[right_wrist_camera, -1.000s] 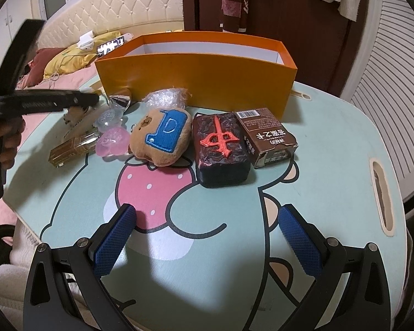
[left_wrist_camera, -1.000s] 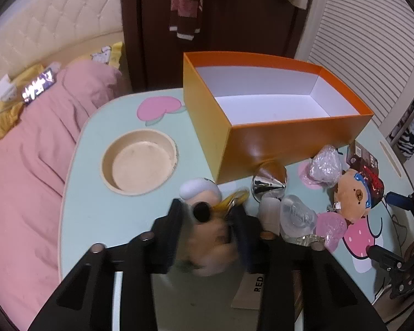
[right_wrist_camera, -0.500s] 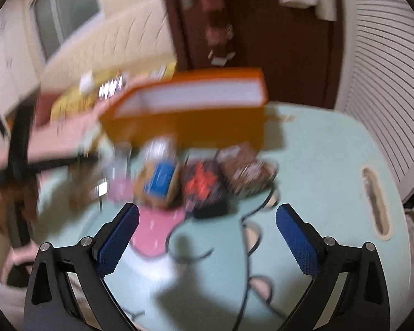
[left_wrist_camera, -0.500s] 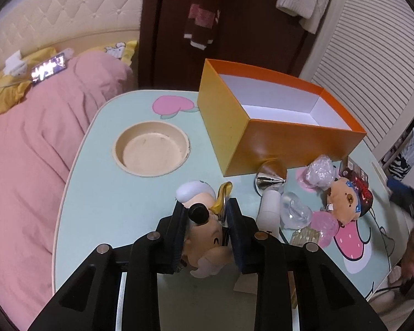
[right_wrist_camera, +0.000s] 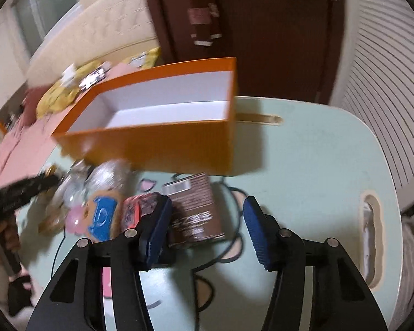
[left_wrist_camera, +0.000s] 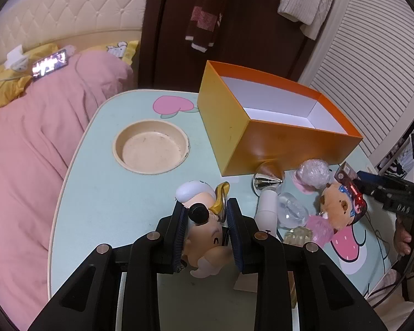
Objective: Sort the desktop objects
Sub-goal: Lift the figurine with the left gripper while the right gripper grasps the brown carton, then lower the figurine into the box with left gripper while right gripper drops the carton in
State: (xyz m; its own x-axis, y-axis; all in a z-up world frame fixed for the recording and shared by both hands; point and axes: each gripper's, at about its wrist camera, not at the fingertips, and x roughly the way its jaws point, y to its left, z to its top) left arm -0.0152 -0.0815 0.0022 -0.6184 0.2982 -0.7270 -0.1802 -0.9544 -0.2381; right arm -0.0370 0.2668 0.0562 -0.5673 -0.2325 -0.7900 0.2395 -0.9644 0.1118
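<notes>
My left gripper (left_wrist_camera: pixel 205 229) is shut on a small cartoon figurine (left_wrist_camera: pixel 204 237) with a black nose and gold keyring, held above the mint table (left_wrist_camera: pixel 102 193). The open orange box (left_wrist_camera: pixel 265 127) with a white inside stands beyond it. My right gripper (right_wrist_camera: pixel 207 229) is open, its blue pads on either side of a brown carton (right_wrist_camera: pixel 198 215) lying on the table. Left of that carton lie a dark red pouch (right_wrist_camera: pixel 135 212) and a plush bear (right_wrist_camera: pixel 102 215). The orange box (right_wrist_camera: pixel 162 129) stands behind them.
A round beige dish (left_wrist_camera: pixel 151 149) is set into the table left of the box. Near the box's front lie a silver cone (left_wrist_camera: pixel 267 179), a clear heart (left_wrist_camera: pixel 291 209), a pink heart (left_wrist_camera: pixel 321 226) and a wrapped ball (left_wrist_camera: pixel 313 171). A pink bed (left_wrist_camera: pixel 36 127) borders the left.
The left gripper has lifted and pulled back with the figurine in it. The right gripper has risen, moved forward over the table and narrowed around the brown carton.
</notes>
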